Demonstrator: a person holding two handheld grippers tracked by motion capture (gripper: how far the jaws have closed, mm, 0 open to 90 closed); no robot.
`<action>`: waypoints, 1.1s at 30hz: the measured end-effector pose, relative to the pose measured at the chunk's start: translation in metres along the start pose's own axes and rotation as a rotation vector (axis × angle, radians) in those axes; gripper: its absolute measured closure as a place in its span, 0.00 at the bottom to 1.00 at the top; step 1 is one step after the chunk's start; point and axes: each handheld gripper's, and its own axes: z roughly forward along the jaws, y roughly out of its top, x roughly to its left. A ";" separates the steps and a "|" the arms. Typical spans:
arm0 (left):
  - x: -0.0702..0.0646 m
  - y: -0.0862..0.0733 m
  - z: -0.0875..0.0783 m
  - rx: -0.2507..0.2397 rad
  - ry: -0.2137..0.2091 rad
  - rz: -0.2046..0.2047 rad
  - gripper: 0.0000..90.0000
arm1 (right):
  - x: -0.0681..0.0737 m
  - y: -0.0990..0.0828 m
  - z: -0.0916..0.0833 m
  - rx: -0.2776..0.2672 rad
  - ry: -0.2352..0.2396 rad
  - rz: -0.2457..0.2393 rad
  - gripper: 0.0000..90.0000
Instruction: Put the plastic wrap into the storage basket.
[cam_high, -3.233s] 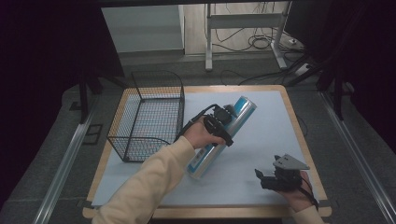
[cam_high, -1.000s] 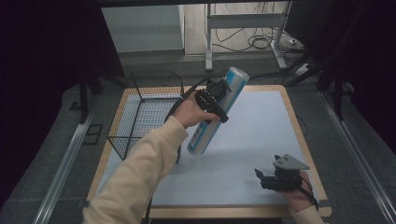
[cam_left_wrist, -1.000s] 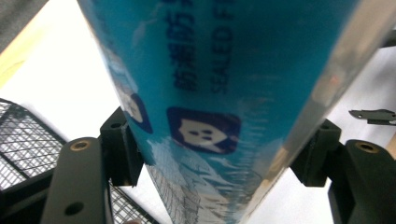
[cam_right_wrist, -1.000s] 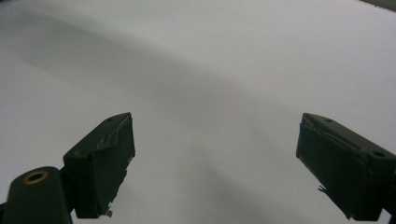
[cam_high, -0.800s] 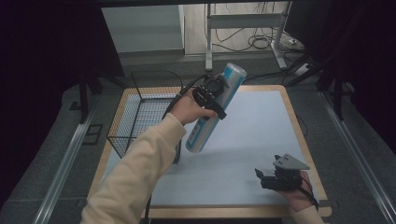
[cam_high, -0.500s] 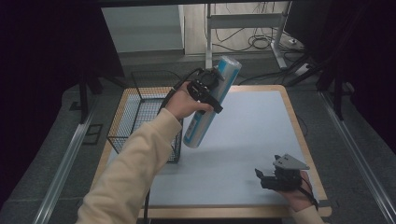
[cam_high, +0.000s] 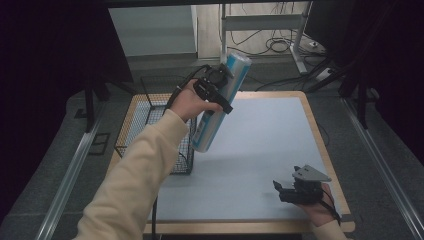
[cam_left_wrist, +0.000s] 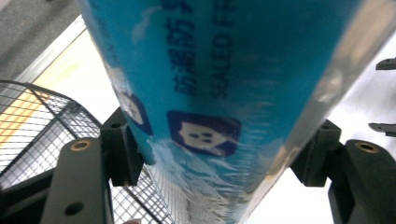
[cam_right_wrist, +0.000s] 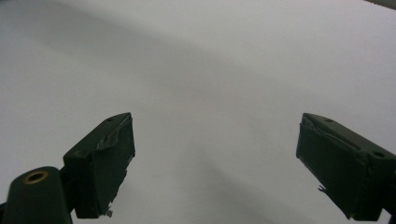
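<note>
Closest to me, my right gripper (cam_high: 280, 188) sits low over the near right part of the table (cam_high: 270, 130), held in a hand that comes in from the bottom edge, with its grey three-cornered plate on top. In the right gripper view its two black jaws stand wide apart with nothing between them, just the pale blue-grey tabletop (cam_right_wrist: 210, 70) under and ahead of them. Well away from it, up and to the left, my left gripper (cam_high: 224, 86) is raised above the table in a hand with a cream sleeve (cam_high: 135, 185) behind it. It is clamped on a long blue tube (cam_high: 220, 107), gripping it in its upper half. In the left gripper view the tube (cam_left_wrist: 224, 93) sits squarely between the jaws, both pads pressed against its sides, and its shiny wrap carries white print and a small dark label. From above, the tube hangs steeply tilted: its top end points up and away past the far edge of the table, and its lower end hangs below the gripper, toward me, clear of the tabletop as far as I can judge from this angle. Just to the left of that lower end stands a black wire basket (cam_high: 150, 130) on the left side of the table; its mesh also appears low on the left in the left gripper view (cam_left_wrist: 32, 126), beside the near jaw. Beyond the left gripper, past the table's far edge, cables (cam_high: 280, 45) lie on the floor.
</note>
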 end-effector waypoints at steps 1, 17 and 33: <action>0.001 0.001 -0.002 -0.005 0.004 -0.007 0.35 | 0.000 0.000 0.000 0.000 0.000 -0.001 0.13; 0.021 0.001 -0.024 -0.023 0.049 -0.050 0.35 | -0.001 0.000 0.000 0.001 -0.001 0.003 0.13; 0.054 -0.030 -0.034 0.000 0.105 -0.116 0.35 | 0.000 -0.001 0.002 0.011 0.001 -0.001 0.13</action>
